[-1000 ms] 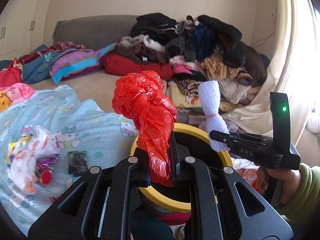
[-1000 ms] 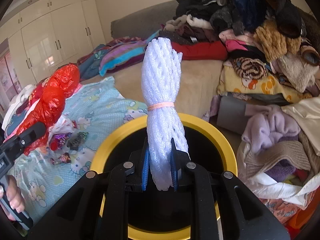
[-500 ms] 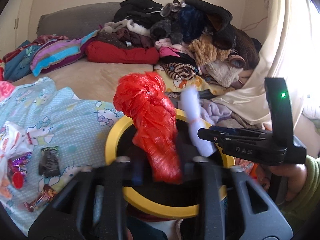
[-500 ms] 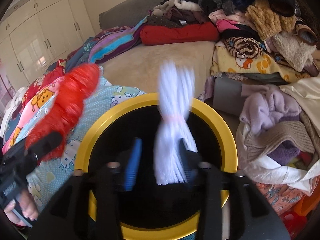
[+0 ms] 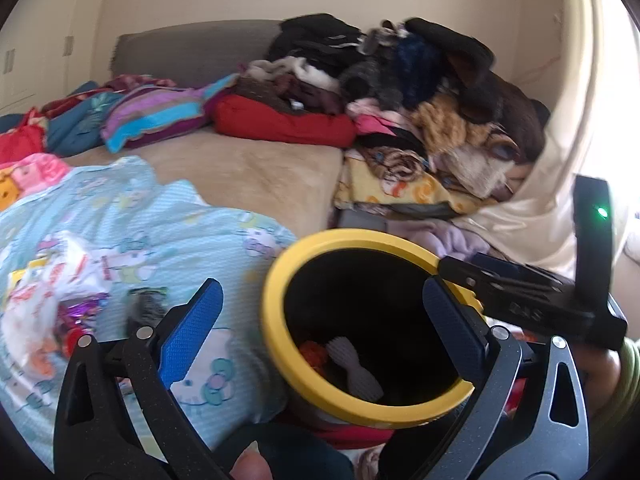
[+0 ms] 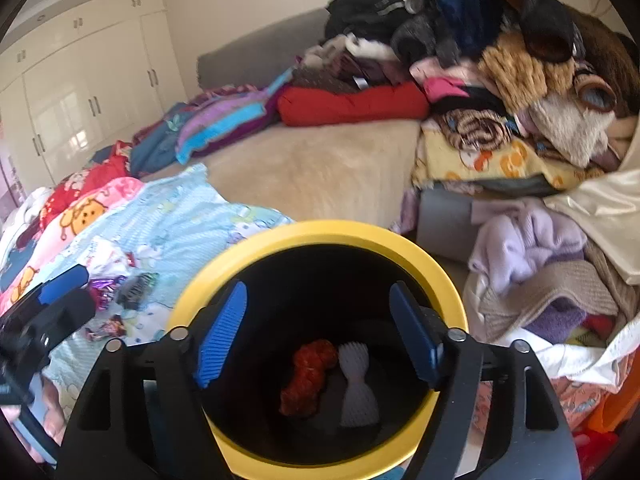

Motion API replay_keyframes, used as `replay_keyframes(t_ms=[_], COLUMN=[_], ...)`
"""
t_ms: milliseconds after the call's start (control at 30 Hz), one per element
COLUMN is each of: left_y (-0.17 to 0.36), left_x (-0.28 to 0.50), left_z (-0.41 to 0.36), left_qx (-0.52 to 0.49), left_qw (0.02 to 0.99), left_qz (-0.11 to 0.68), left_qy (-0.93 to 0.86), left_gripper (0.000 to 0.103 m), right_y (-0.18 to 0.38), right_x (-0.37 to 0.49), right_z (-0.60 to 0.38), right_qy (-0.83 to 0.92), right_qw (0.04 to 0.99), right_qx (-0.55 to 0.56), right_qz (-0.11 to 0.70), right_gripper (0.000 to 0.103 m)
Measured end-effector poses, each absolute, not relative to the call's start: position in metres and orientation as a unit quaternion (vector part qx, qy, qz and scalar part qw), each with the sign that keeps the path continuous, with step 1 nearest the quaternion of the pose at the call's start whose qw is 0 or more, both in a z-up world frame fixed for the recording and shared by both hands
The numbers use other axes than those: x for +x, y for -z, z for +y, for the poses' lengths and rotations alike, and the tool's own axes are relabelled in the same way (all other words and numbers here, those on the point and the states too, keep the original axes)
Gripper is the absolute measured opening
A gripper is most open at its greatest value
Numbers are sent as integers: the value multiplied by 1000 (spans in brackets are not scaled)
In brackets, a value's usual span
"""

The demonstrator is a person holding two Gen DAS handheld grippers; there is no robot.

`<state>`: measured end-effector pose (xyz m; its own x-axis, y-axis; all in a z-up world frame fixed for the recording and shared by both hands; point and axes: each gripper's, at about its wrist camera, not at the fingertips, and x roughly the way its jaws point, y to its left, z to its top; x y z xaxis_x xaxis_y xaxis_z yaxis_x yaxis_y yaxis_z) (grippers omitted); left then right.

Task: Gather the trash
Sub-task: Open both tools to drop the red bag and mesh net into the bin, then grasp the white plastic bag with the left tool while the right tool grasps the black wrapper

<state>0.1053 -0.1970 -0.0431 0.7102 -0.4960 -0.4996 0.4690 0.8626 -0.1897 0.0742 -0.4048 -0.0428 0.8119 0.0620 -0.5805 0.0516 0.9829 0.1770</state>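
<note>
A black bin with a yellow rim (image 6: 256,244) (image 5: 272,320) stands at the bed's edge. A crumpled red plastic bag (image 6: 306,376) (image 5: 312,354) and a white foam net bundle (image 6: 356,384) (image 5: 356,368) lie at its bottom. My right gripper (image 6: 316,328) is open and empty above the bin mouth. My left gripper (image 5: 320,320) is open and empty, its right finger over the bin, its left finger over the blue blanket. Loose wrappers (image 5: 76,312) (image 6: 108,280) and a dark packet (image 5: 144,304) lie on the blanket to the left.
A light blue cartoon blanket (image 5: 140,216) covers the near bed. A tall heap of clothes (image 5: 400,92) (image 6: 480,60) fills the right side. More clothes (image 6: 540,264) lie beside the bin. White wardrobes (image 6: 80,92) stand at the far left.
Both grippers opened over the bin. The red bag and the white foam bundle dropped from them to the bin's bottom.
</note>
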Motion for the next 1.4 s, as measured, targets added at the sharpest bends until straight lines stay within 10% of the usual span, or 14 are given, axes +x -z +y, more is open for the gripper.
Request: replay_keyframes(t_ms=[1400], left_y=[15], left_x=[93], left_z=[-20], left_qx=[-130], left_qw=[965], left_qz=[220], left_qy=[65], left_gripper=[92], right_y=[3], right_x=[48], right_z=[-236], right_qy=[-137], right_qw=[963], right_qx=[-23], right_qz=[231], right_gripper=[93])
